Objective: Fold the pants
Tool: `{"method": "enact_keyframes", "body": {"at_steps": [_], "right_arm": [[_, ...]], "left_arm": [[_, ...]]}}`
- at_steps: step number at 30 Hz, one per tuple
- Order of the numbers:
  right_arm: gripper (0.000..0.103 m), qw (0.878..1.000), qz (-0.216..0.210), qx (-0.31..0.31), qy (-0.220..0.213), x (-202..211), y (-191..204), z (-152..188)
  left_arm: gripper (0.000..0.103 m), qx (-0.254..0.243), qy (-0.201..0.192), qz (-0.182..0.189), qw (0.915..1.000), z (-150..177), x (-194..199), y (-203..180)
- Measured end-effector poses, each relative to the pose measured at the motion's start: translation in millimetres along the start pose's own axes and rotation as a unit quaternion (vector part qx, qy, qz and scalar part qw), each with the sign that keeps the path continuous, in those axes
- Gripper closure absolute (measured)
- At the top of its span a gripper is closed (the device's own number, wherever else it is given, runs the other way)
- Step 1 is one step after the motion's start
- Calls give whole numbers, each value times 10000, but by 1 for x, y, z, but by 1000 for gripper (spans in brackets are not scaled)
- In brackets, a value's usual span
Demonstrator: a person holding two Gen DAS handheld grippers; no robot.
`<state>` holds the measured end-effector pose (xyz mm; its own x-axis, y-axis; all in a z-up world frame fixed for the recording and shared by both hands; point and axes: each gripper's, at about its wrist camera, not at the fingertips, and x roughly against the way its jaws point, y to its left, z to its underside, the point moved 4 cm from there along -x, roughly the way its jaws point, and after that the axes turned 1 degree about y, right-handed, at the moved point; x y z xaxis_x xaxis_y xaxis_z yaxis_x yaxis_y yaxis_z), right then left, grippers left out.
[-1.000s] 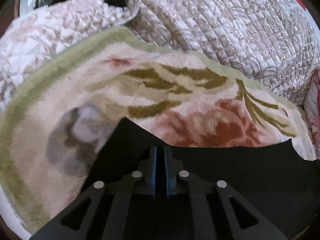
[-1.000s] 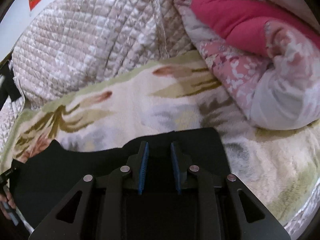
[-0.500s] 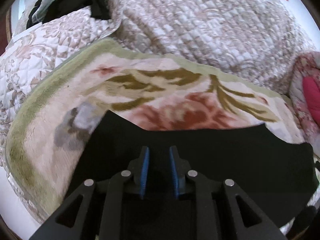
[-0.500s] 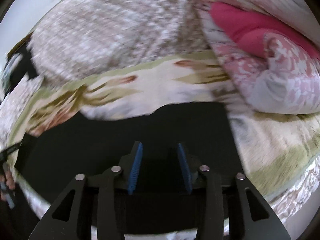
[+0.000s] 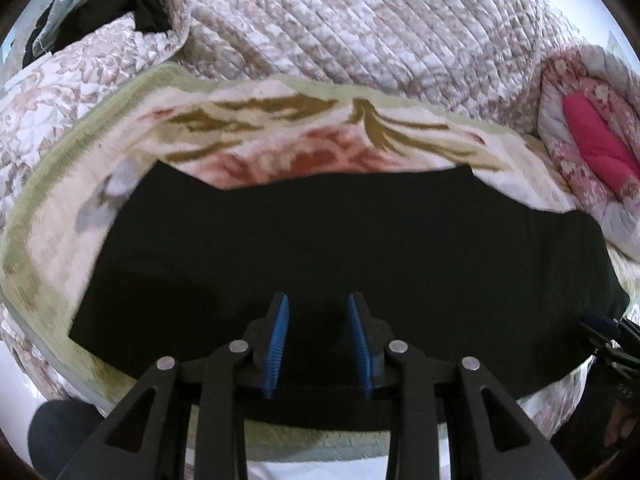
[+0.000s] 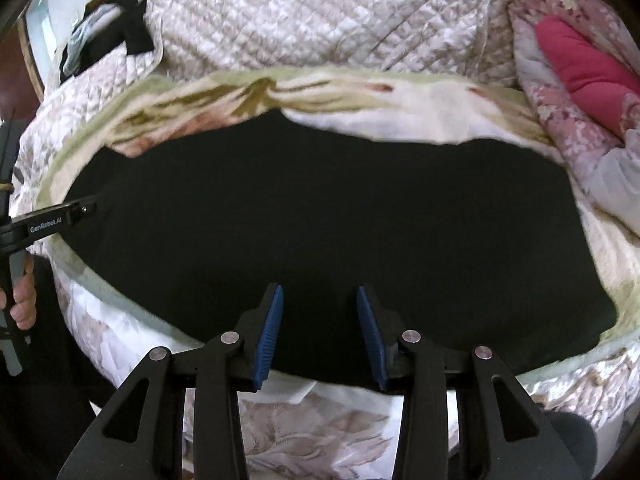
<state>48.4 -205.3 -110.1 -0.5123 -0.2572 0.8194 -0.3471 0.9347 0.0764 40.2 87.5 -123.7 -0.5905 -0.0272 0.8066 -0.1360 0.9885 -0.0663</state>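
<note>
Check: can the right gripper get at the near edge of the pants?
Probably yes. The right gripper is open, its jaws having just widened, over the black pants, with nothing between it and their near edge.

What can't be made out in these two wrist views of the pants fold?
- Black pants: folds, seams and layers lost in uniform dark, both views.
- Pants' near edge: hidden behind the left tool and the right tool.
- Floral blanket: pattern motion-blurred.
- Dark clothes pile: too small, cut by the lens edge.
</note>
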Motion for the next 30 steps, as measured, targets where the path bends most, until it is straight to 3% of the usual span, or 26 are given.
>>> {"method": "enact_keyframes", "body": {"at_steps": [4,10,30], "right_arm": [[54,9999,-78,48,-77,0,2,4],[49,9996,-62,105,-243,-3,5,6],[49,9997,92,143,-189,9,9,-1]], "left_arm": [[68,-95,19,-58,9999,11,-5,-4],[61,-103,-36,-27,9999,13,-8,-5],[56,-73,96,-61,9999,12,-3,0]]}}
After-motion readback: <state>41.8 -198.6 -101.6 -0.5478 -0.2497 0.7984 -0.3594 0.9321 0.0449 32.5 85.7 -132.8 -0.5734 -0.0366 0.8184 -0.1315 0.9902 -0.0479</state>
